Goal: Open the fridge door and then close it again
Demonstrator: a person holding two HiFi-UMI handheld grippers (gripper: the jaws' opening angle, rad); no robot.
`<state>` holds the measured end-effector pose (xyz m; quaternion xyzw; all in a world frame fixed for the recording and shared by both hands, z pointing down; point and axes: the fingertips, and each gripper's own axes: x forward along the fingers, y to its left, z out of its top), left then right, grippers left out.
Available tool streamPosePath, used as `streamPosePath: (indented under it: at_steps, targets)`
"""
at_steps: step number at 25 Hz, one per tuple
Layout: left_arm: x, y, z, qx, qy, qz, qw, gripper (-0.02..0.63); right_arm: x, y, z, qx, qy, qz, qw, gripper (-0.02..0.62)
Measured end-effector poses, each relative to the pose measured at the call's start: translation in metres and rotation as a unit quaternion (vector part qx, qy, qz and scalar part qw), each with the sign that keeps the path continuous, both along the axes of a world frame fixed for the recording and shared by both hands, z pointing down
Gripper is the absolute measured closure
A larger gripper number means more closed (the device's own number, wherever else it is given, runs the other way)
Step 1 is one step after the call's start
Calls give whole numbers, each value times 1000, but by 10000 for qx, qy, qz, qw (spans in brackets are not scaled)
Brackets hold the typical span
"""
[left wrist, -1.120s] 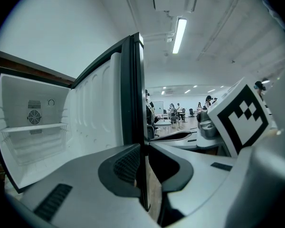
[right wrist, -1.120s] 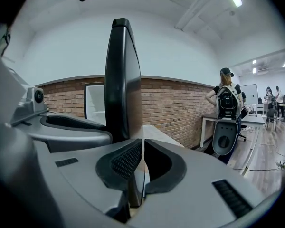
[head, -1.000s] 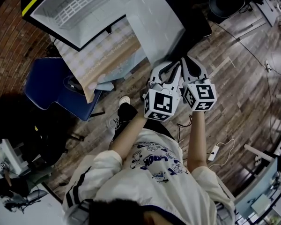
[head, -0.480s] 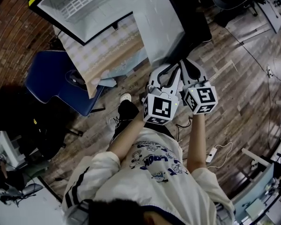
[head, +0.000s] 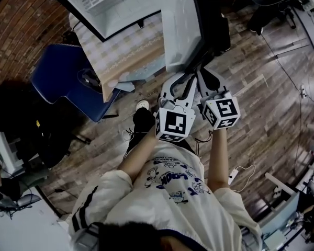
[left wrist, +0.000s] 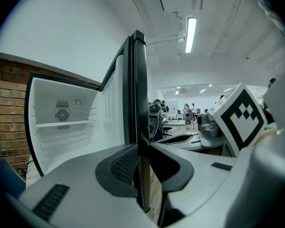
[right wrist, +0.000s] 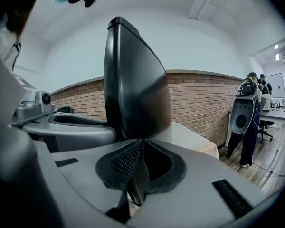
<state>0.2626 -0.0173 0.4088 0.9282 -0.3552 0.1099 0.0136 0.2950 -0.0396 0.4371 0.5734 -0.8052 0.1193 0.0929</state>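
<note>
At upper centre of the head view, we have the left gripper (head: 182, 81) and right gripper (head: 203, 76) both clamped on the free edge of the fridge door (head: 182, 25), swung wide off the fridge cabinet (head: 120, 4), so opening looks done and closing remains.

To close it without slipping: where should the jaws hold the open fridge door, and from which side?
Take the black, white-lined fridge door by its thin free vertical edge, coming edge-on; that slim edge should fit between the jaws.
</note>
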Motion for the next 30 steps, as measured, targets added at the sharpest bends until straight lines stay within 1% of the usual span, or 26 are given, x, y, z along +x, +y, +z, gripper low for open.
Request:
streamPosePath:
  at_steps: [7, 13, 19, 30]
  targets:
    - [-33, -8, 6, -139, 23, -371, 9992, 528, -34, -7, 1, -24, 11, -413, 9991, 557]
    - [-58, -18, 6, -151, 63, -660, 9977, 514, -61, -17, 1, -29, 34, -703, 9975, 557]
    - [-78, -26, 6, -150, 80, -815, 9965, 508, -81, -23, 1, -60, 118, -918, 9957, 557]
    - [-104, -39, 6, -184, 142, -1050, 9942, 492, -108, -36, -2, -57, 133, -1128, 9935, 557]
